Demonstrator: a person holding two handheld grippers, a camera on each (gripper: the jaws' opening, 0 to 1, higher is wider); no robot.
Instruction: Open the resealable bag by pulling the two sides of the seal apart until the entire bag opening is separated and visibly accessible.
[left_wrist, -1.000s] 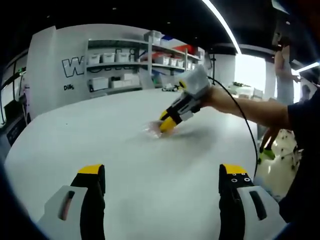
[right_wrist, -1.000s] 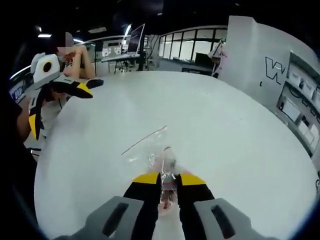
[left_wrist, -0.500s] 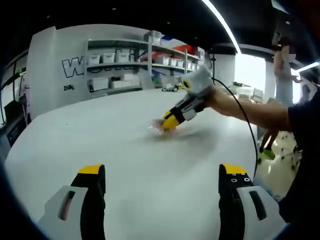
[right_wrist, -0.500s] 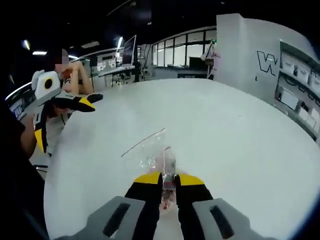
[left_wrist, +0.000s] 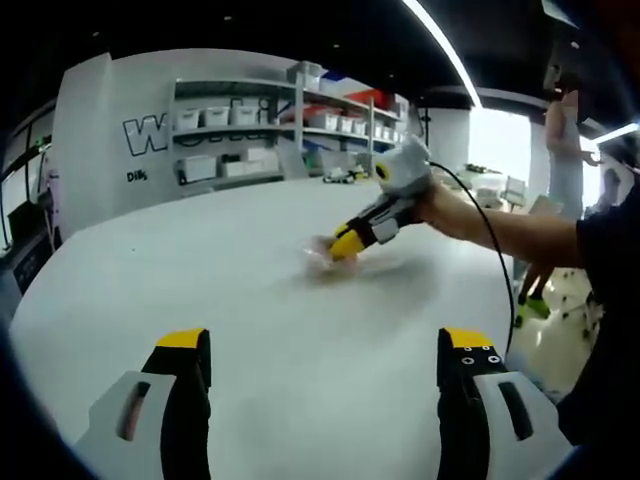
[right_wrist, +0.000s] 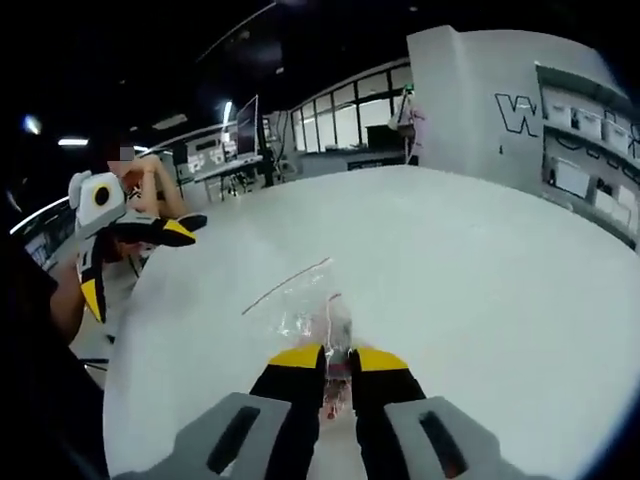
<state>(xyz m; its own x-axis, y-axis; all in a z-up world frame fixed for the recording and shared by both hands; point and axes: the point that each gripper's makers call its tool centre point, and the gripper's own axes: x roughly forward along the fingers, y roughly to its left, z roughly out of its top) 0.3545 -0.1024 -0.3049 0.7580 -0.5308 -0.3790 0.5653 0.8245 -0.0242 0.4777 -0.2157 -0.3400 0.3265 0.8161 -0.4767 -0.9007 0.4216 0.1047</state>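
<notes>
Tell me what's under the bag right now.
The clear resealable bag lies over the bare white table, pinched at one edge by the right gripper. That gripper covers the clamped edge, so what's beneath it can't be seen.

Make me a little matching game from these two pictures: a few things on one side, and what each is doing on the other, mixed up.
Things:
1. left gripper
2. right gripper
3. resealable bag
4. white table

States:
a. clear plastic, pinched at one edge
b. jaws wide apart, holding nothing
c. bare broad surface under the bag
d. jaws closed on the bag

Pairs: 1-b, 2-d, 3-a, 4-c
</notes>
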